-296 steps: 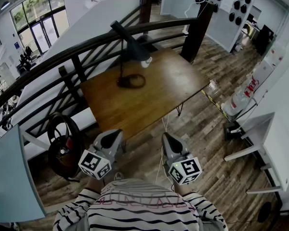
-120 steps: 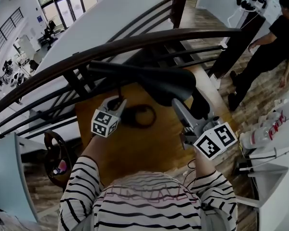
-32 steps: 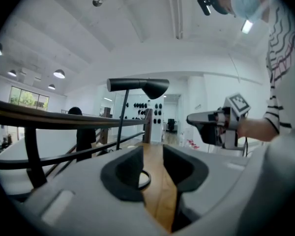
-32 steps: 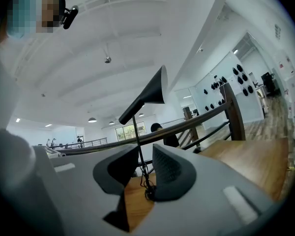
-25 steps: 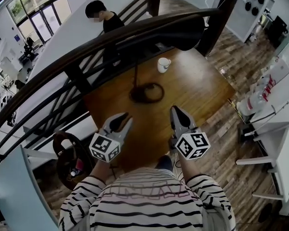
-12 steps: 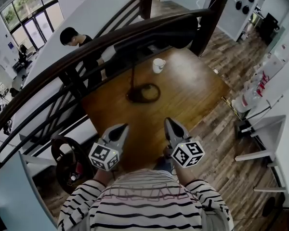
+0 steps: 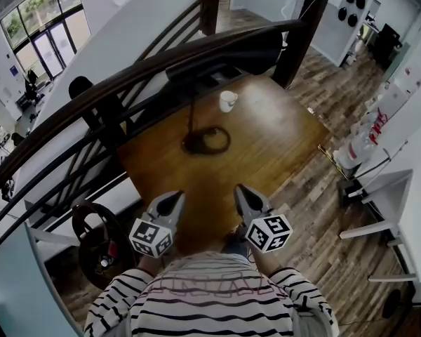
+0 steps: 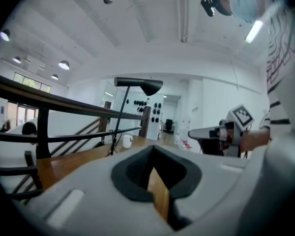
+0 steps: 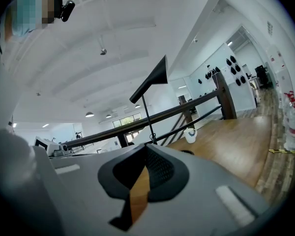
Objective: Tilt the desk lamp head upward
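Observation:
The black desk lamp stands at the back of the wooden table (image 7: 274, 142), its ring base (image 7: 205, 140) under a thin pole. Its long dark head (image 7: 249, 49) reaches right, level or slightly raised, partly merging with the railing. In the left gripper view the lamp head (image 8: 143, 84) looks flat; in the right gripper view the lamp head (image 9: 155, 76) slants upward. My left gripper (image 7: 172, 200) and right gripper (image 7: 243, 192) hover side by side over the table's near edge, both shut and empty, well short of the lamp. A white mug (image 7: 227, 101) sits right of the pole.
A dark curved railing (image 7: 91, 100) runs behind the table, and a person's head (image 7: 80, 87) shows beyond it. A black round seat (image 7: 98, 237) stands at lower left. At the right are white desks (image 7: 379, 195) and bottles (image 7: 358, 142) on the plank floor.
Both grippers have drawn back toward me from over the table. The left jaws have closed. The person behind the railing has moved left.

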A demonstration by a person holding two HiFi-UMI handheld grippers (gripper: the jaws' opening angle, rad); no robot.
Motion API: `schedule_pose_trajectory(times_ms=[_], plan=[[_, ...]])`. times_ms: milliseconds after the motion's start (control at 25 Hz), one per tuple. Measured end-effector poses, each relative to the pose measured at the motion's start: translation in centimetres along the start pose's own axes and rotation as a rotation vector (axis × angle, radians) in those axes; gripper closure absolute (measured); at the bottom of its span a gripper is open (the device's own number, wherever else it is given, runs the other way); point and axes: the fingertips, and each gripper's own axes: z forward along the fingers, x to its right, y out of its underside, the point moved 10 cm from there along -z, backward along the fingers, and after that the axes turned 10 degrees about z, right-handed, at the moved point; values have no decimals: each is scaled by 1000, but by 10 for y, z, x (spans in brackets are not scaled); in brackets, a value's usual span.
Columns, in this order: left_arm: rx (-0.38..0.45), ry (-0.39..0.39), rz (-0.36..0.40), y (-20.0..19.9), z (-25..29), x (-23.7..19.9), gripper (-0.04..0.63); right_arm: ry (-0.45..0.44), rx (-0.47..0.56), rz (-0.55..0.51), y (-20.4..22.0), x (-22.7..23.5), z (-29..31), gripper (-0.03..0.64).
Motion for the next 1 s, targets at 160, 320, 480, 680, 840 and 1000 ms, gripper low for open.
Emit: schedule_pose_trajectory(times_ms=[160,320,480,680,840,1000], plan=[[5,-2,-6,4,-2,7,592,8,-12,-26,3,0,-5,617],[5,7,6,4,-4,12,592,0,-13,-26,4,-3,-7,617],[8,8,13,2,-5,17,592,-5,-17,-27,3,-3,-10,617],[9,7,9,3,-7,20,592,-9,-20,-27,5,-2,-9,617],[8,4,-1,3,-9,19,592,-14,-16,-28,3,-3,-9,617],[11,4,-2,0,-8,18,592,-16,-17,-29,0,-3,-8,617]])
